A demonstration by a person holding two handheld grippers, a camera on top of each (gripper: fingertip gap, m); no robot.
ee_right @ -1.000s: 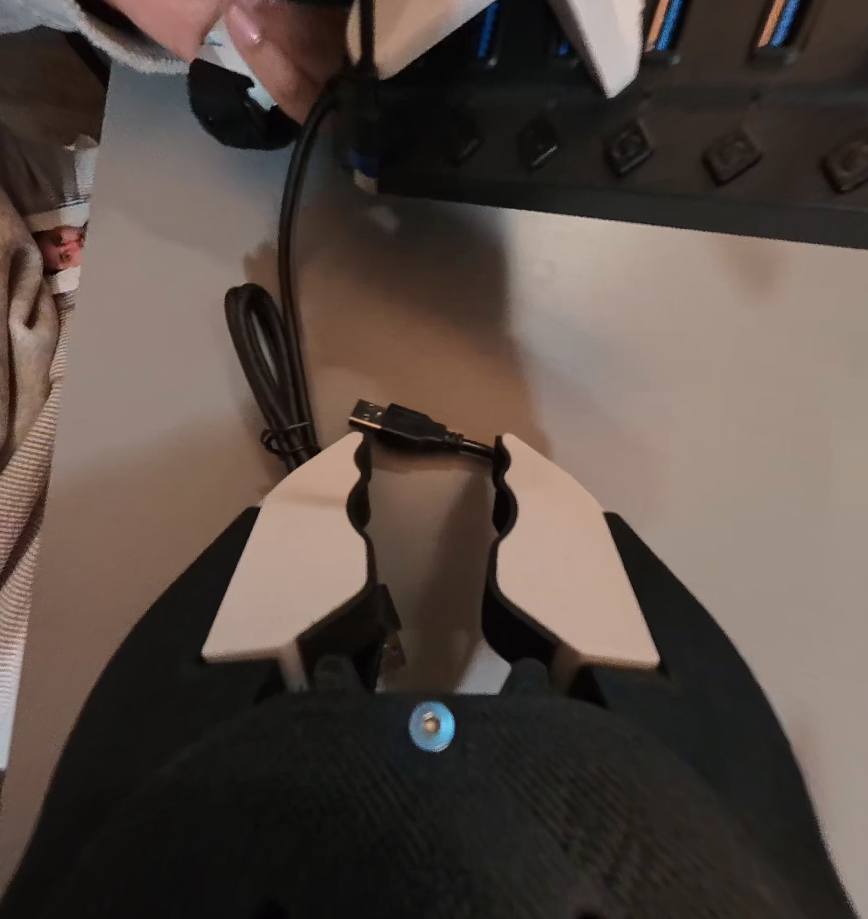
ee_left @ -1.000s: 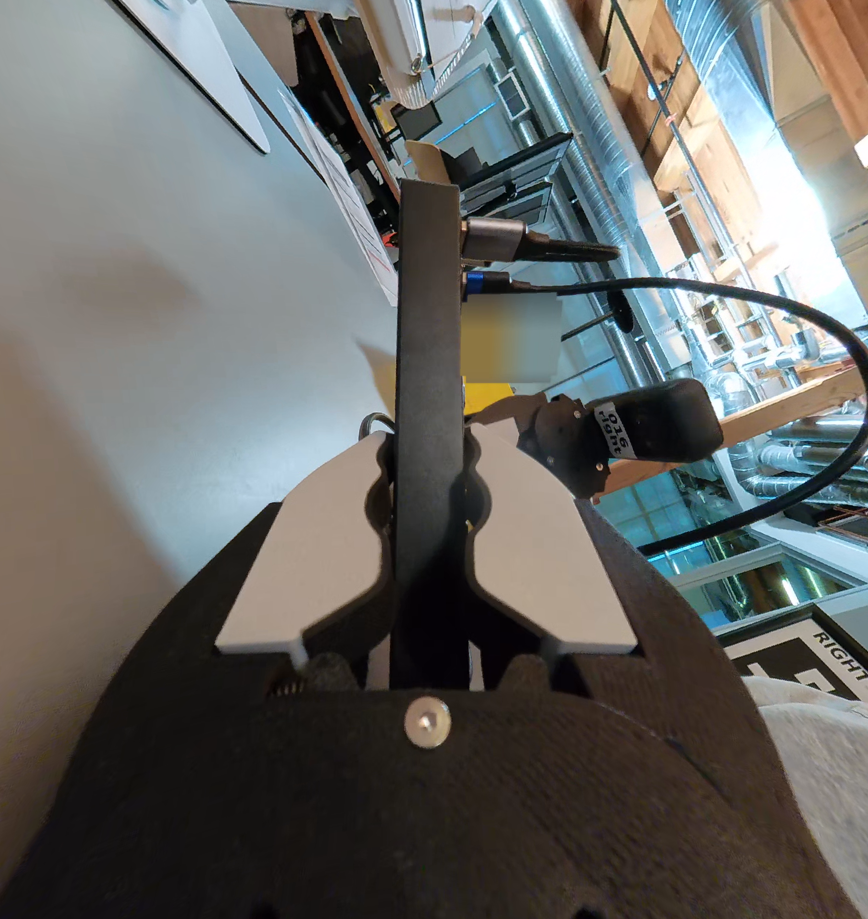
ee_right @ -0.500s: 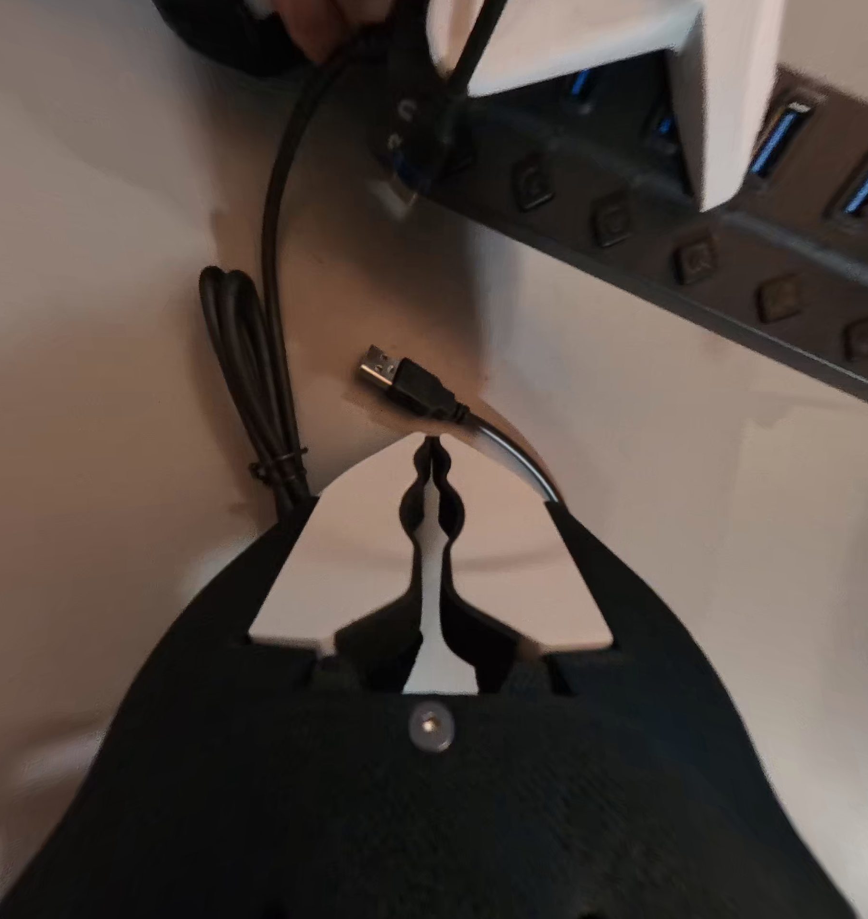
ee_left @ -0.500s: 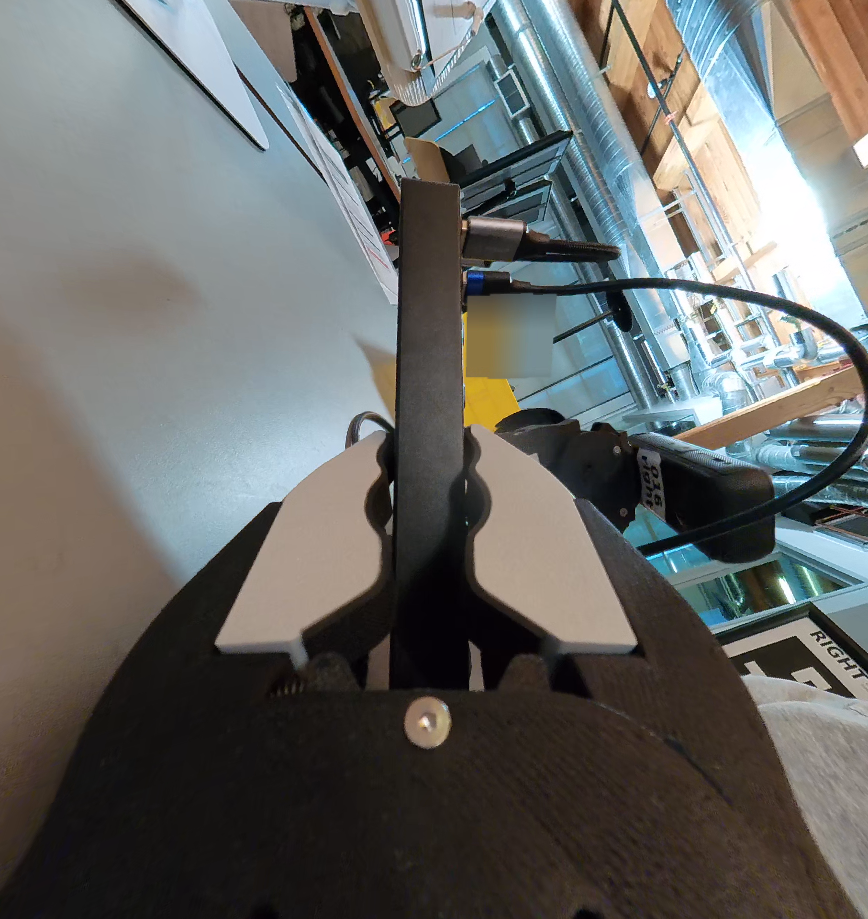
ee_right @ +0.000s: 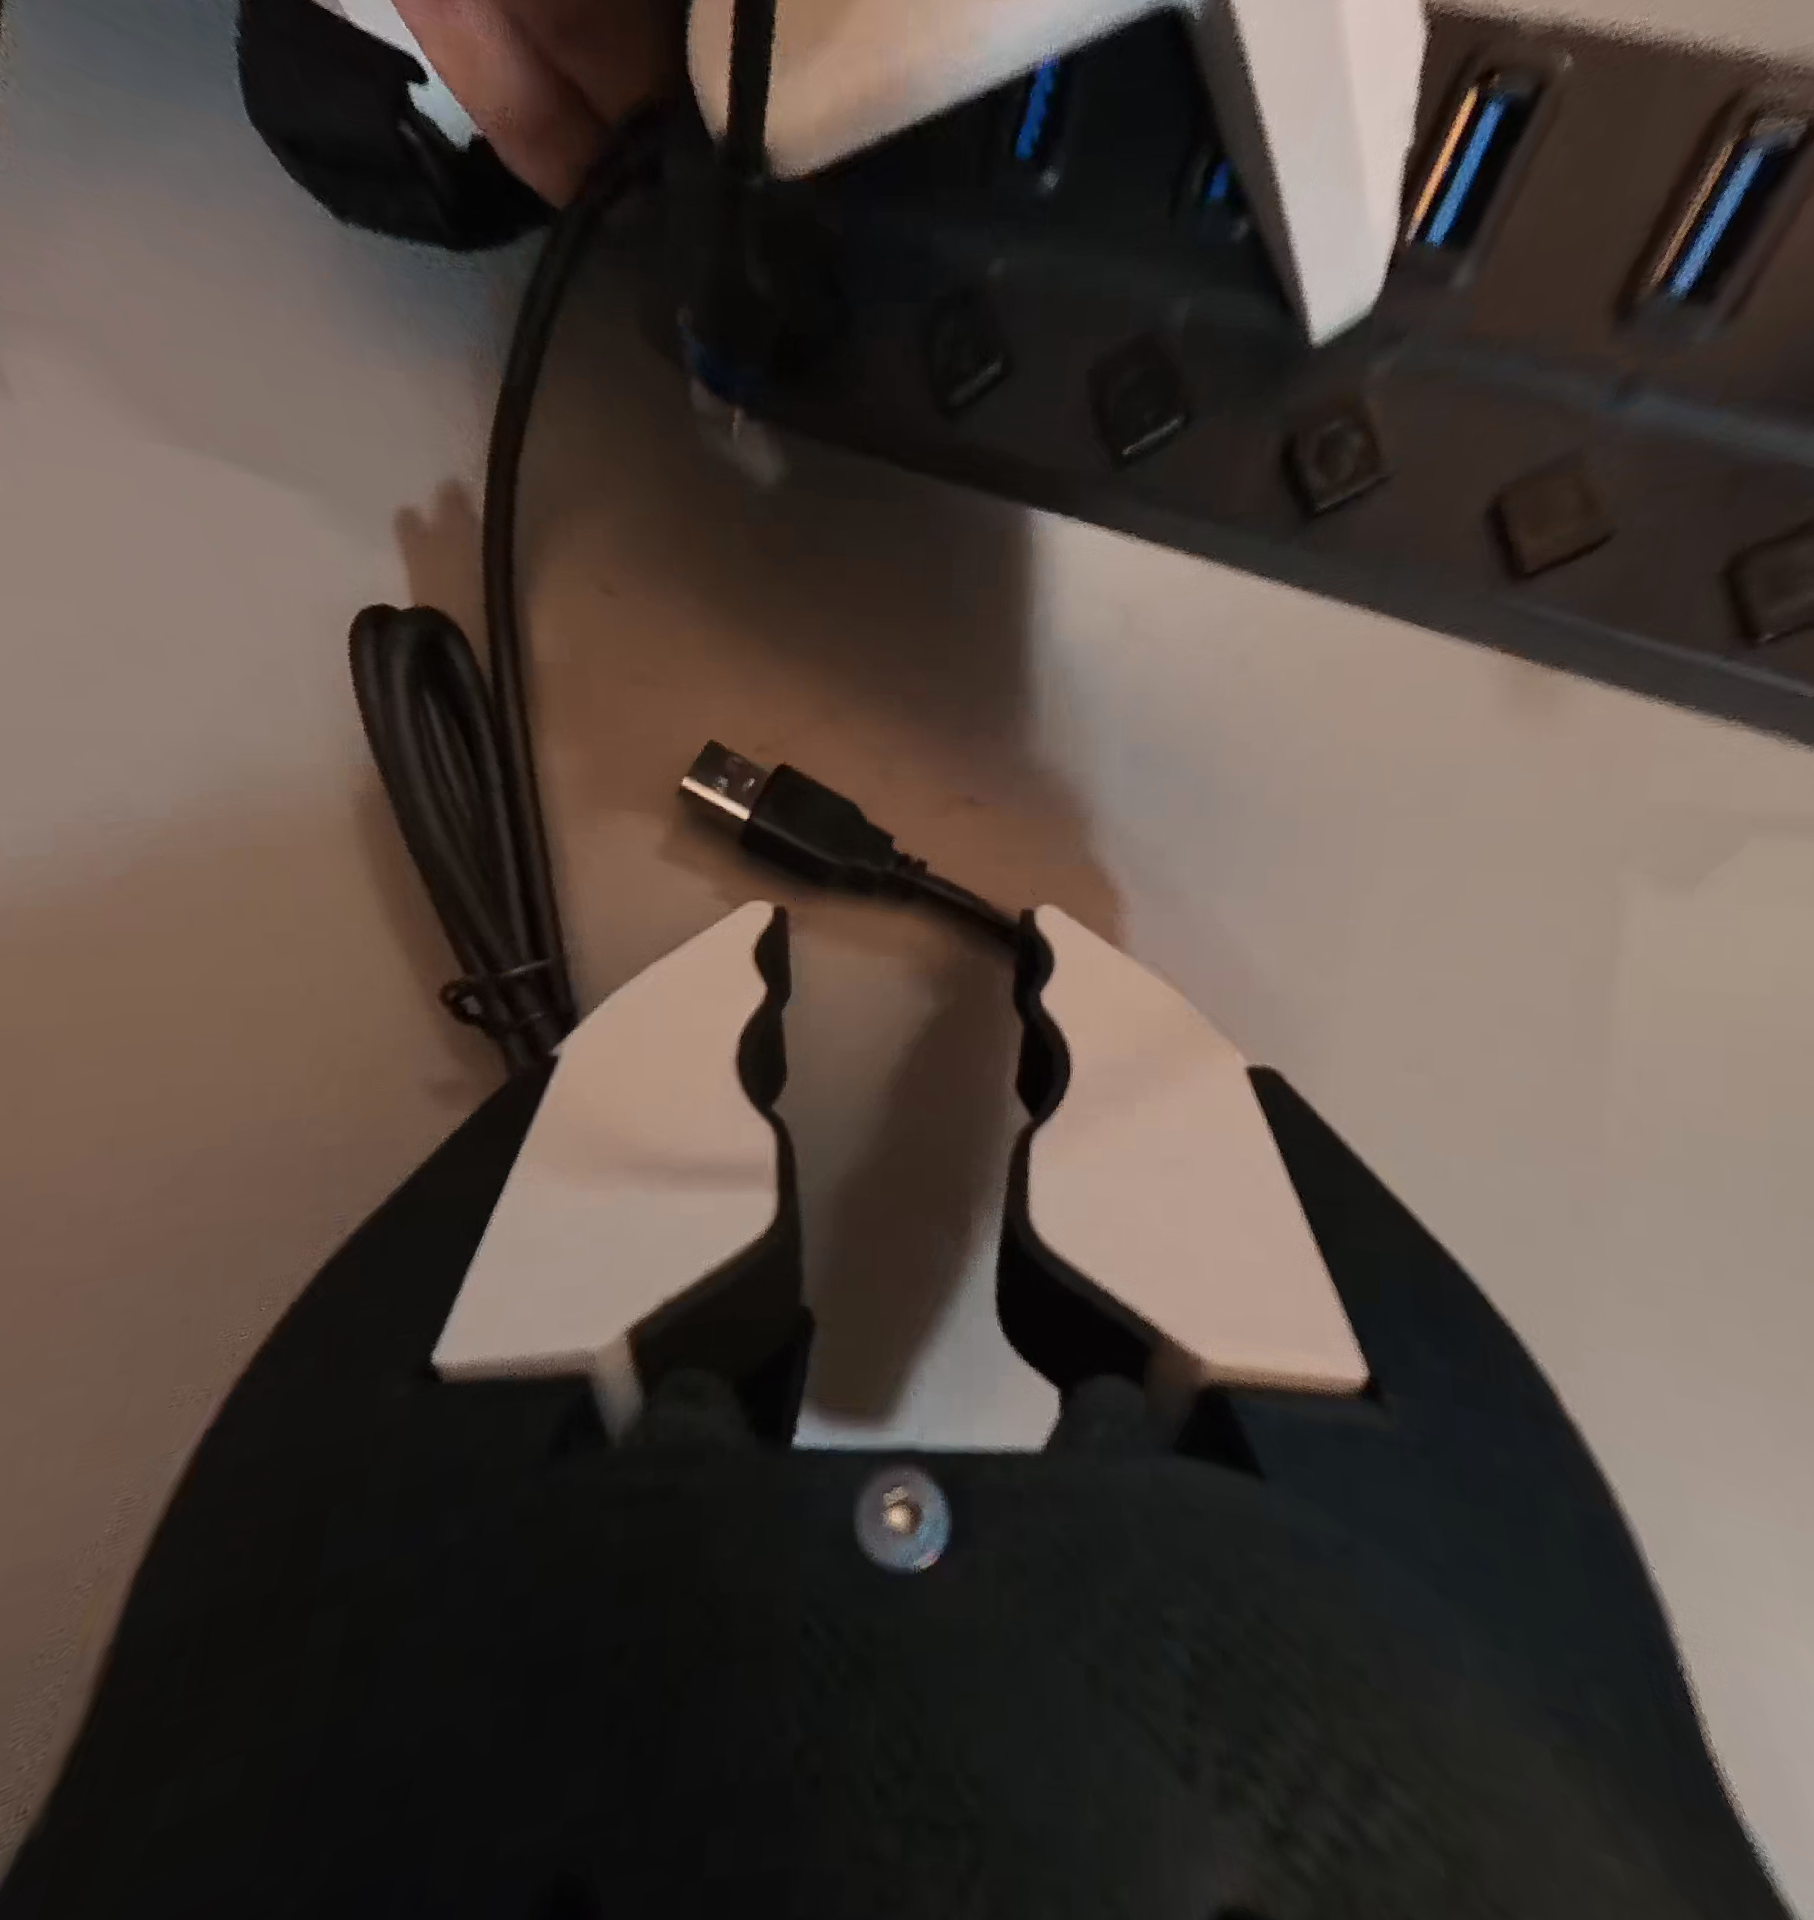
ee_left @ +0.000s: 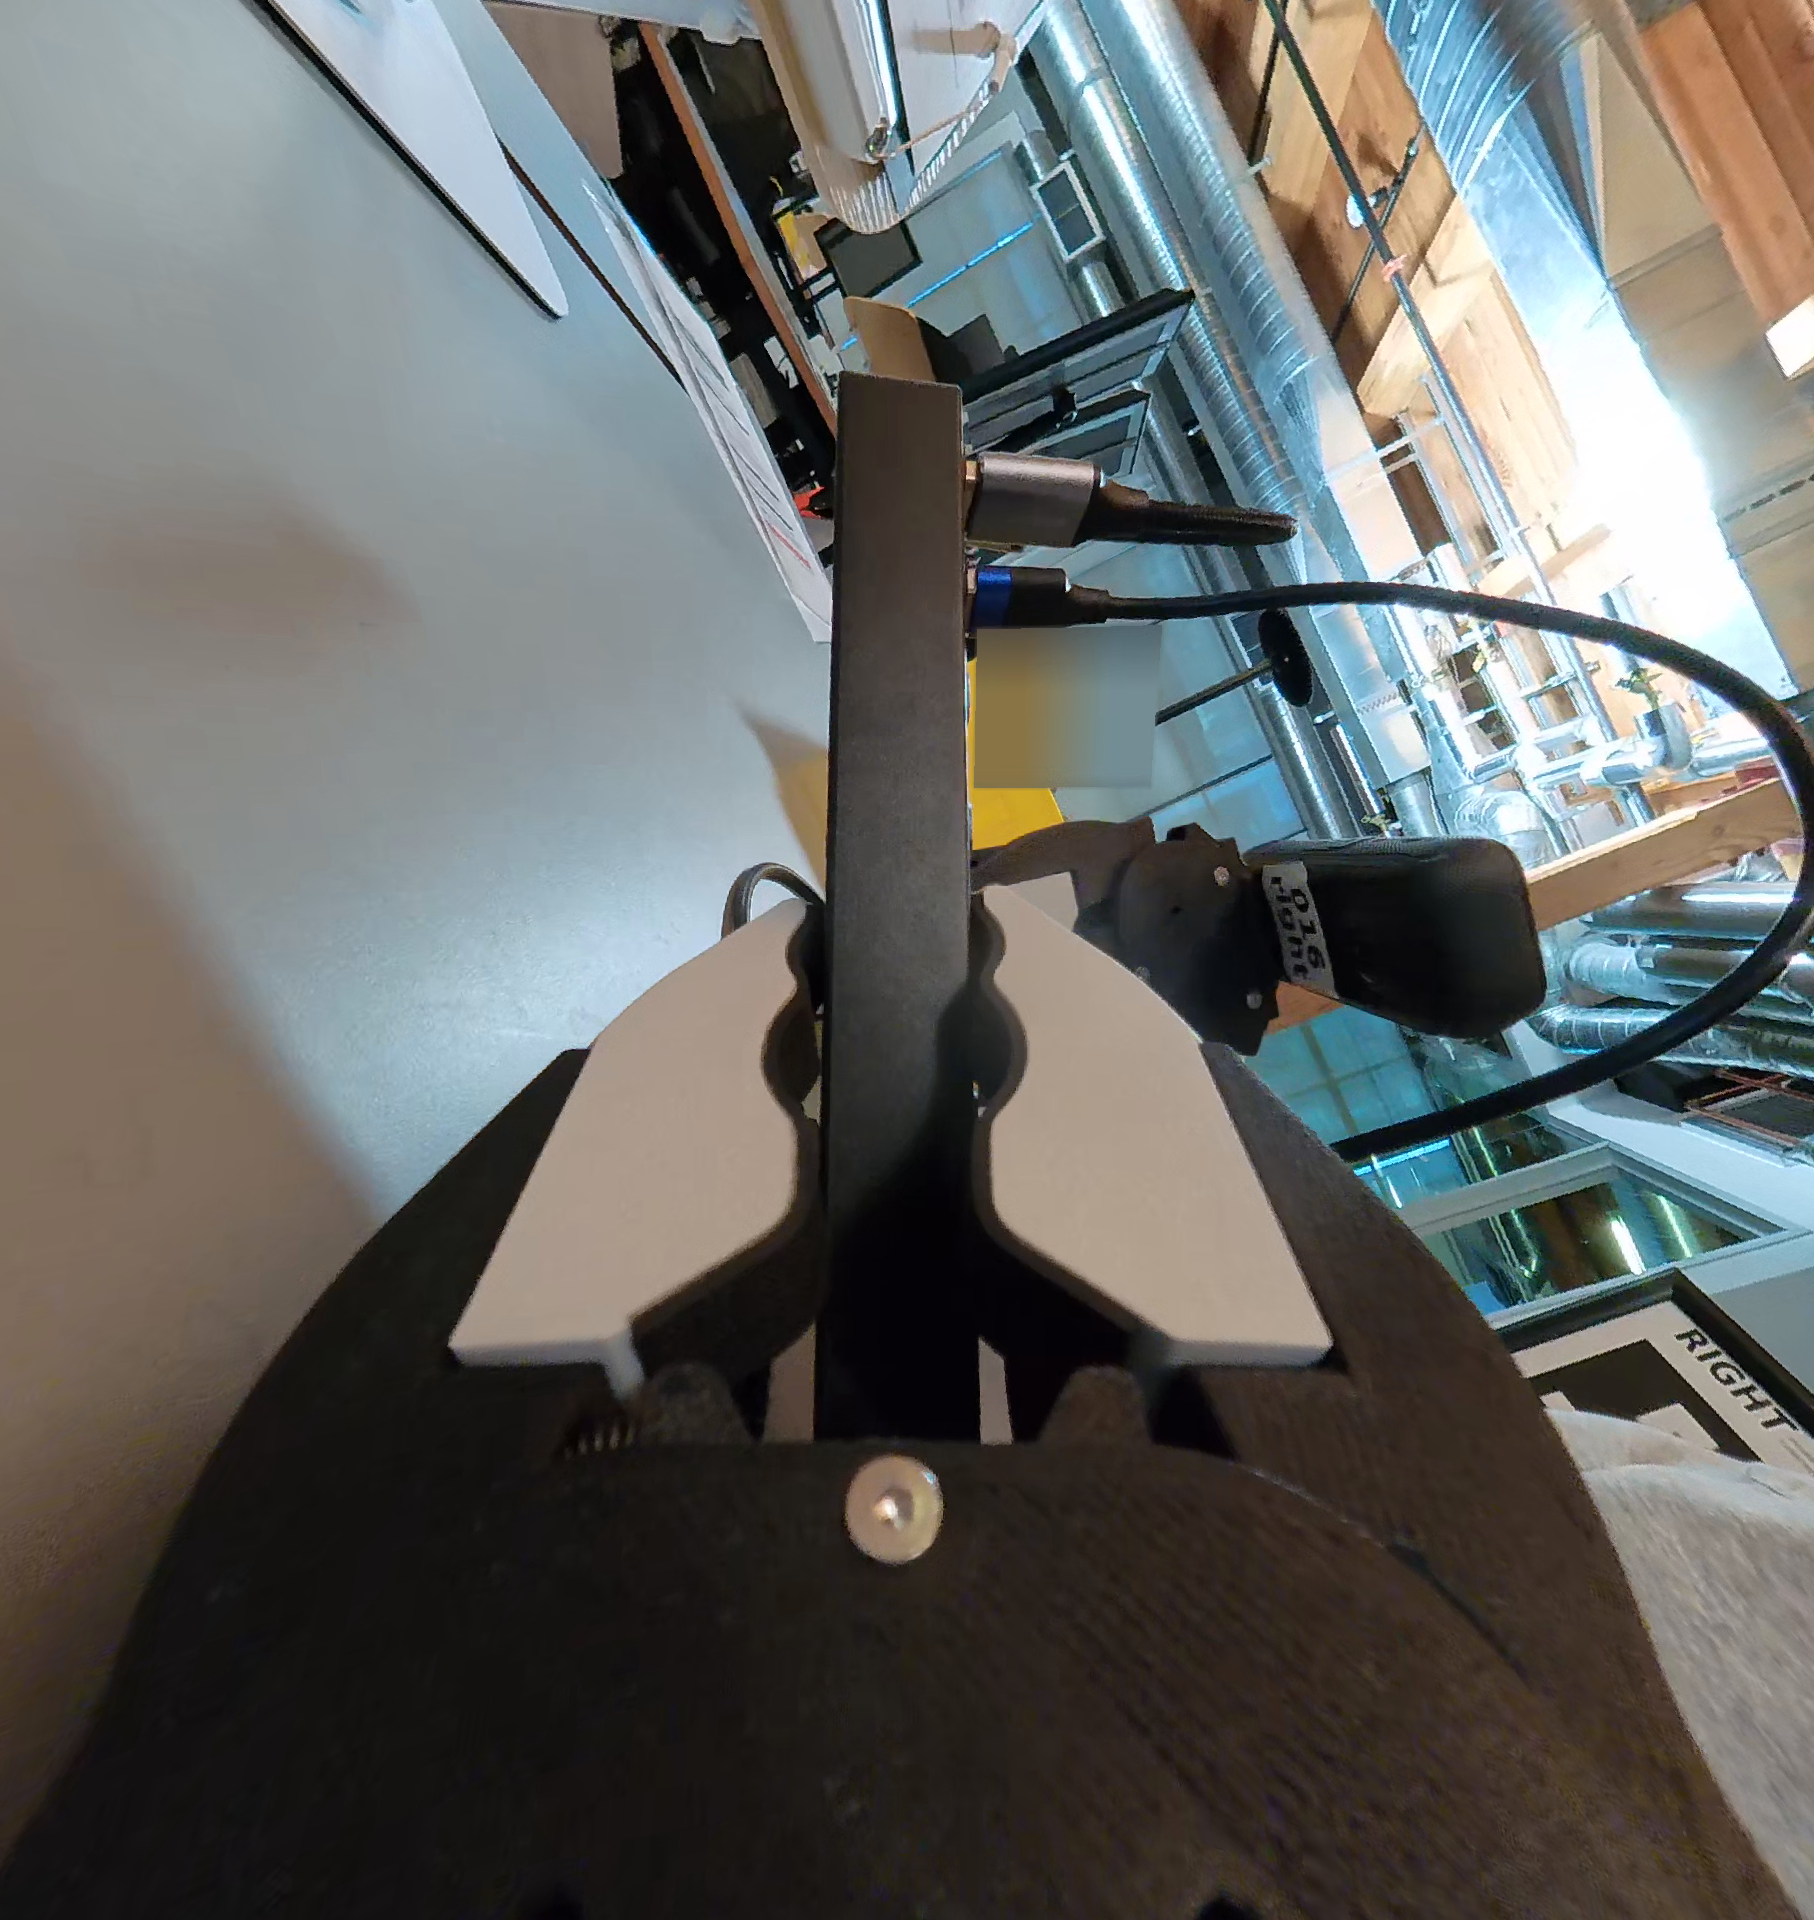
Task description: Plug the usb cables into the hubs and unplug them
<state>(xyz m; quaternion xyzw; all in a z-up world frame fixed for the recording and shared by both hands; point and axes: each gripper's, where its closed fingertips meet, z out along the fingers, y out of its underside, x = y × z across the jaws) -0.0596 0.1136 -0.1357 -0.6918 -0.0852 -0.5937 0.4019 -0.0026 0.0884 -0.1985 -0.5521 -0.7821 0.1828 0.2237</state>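
Clamping the black USB hub edge-on between its two pale fingers, the left gripper holds the slab upright against the light table, jaws pressed to both flat faces. Two plugs sit in the hub's face up near the far end: a grey metal-shelled plug with a braided lead, and just below it a blue-collared plug whose black cable loops out wide to the side and curls back. Beyond the hub, the right gripper's black body shows, with a white sticker on its handle. From the right wrist view, the right gripper hangs just over the table with its jaws parted and nothing between them. Just ahead of its fingertips lies a loose black USB-A plug, flat on the table, metal end pointing away to the left, its thin lead running back to touch the inner edge of the right-hand finger. A tied bundle of black cable lies to the left of it. Farther off, the hub stretches across the top of the view, a row of blue-lit ports and square buttons showing, with the left gripper's white fingers closed over it and a bare hand behind them.
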